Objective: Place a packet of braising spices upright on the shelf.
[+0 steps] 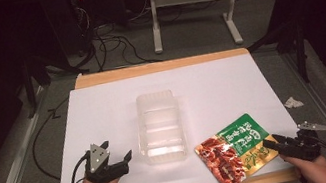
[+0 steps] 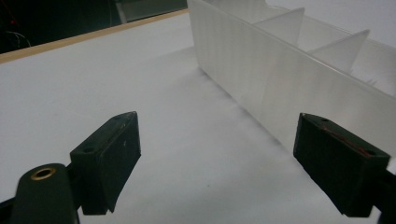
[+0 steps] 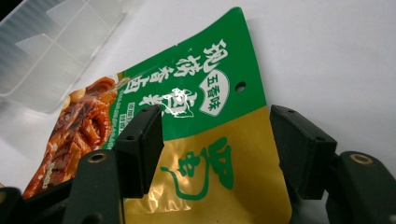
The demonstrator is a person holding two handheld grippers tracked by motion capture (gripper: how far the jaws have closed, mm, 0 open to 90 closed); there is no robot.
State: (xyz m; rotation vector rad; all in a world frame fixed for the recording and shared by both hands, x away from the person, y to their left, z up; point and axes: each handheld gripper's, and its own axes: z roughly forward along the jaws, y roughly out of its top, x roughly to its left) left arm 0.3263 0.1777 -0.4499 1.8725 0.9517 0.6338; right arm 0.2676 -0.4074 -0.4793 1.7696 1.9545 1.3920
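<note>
High view: a clear rectangular plastic container with inner dividers (image 1: 160, 127) sits mid-sheet on the white paper-covered table (image 1: 231, 84). A green, gold and red glossy snack pouch (image 1: 235, 150) lies flat just right of it, near the front edge. The left gripper (image 1: 119, 156) rests left of the container, jaws spread wide and empty; in the left gripper view the container's long wall (image 2: 289, 88) runs beside one jaw. The right gripper (image 3: 215, 135) has its jaws open astride the pouch's gold end (image 3: 219, 186), not closed on it
</note>
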